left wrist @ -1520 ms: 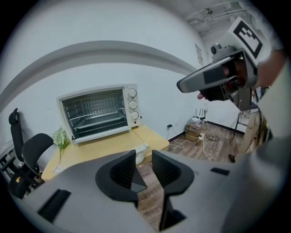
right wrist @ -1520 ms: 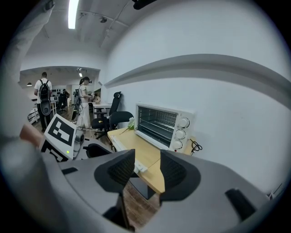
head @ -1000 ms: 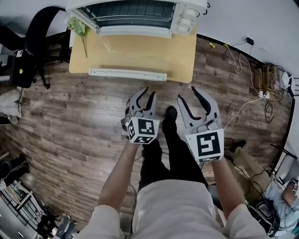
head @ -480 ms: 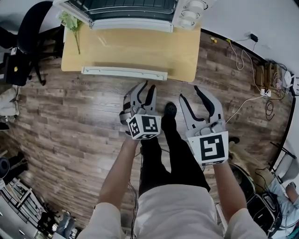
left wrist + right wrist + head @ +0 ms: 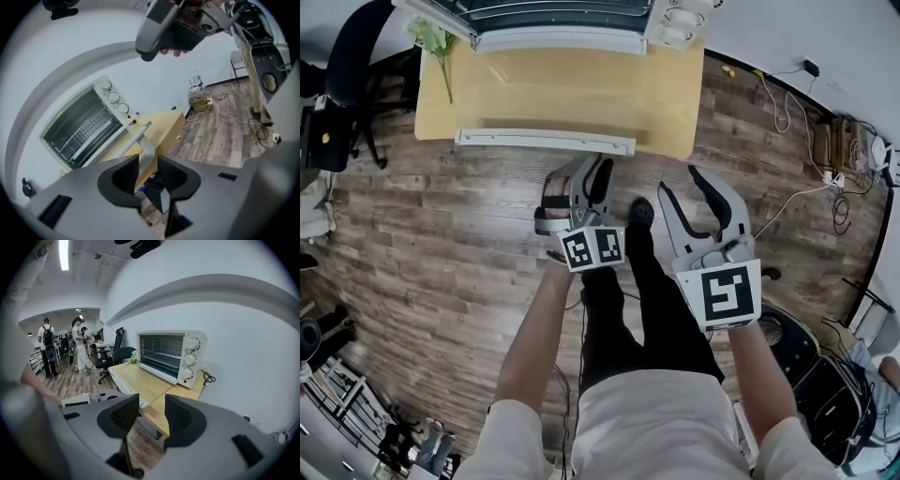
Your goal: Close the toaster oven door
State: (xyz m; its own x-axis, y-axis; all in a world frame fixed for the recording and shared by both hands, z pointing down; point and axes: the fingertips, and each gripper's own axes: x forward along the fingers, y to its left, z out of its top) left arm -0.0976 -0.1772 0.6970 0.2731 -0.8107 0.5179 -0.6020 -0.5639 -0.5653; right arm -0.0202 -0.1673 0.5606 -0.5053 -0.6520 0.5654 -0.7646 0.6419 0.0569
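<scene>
Since a moment ago the table (image 5: 553, 94) has come nearer to the tips of both pairs of jaws. The toaster oven (image 5: 562, 14) has slid up, so only its front part shows in the head view. The left gripper (image 5: 592, 176) has turned partly onto its side. The right gripper (image 5: 682, 187) looks much the same as it did.

The floor (image 5: 441, 234) under both grippers is made of long brown planks with streaky grain. Just ahead of the jaws, the table is a smooth, pale yellow wooden slab. A long white strip (image 5: 544, 141) runs along its near edge. The toaster oven stands at the far side of the table, well beyond both pairs of jaws. It is a white metal box with a dark glass front and shiny wire racks inside (I cannot tell if its door is fully shut). Three round white knobs (image 5: 190, 359) sit in a column on it. A thin green sprig (image 5: 436, 47) lies on the table, far off to the left of the left jaws.

The left jaws are grey with ribbed black pads. They stand a little apart with nothing between them. The right jaws are wider apart and empty too.
</scene>
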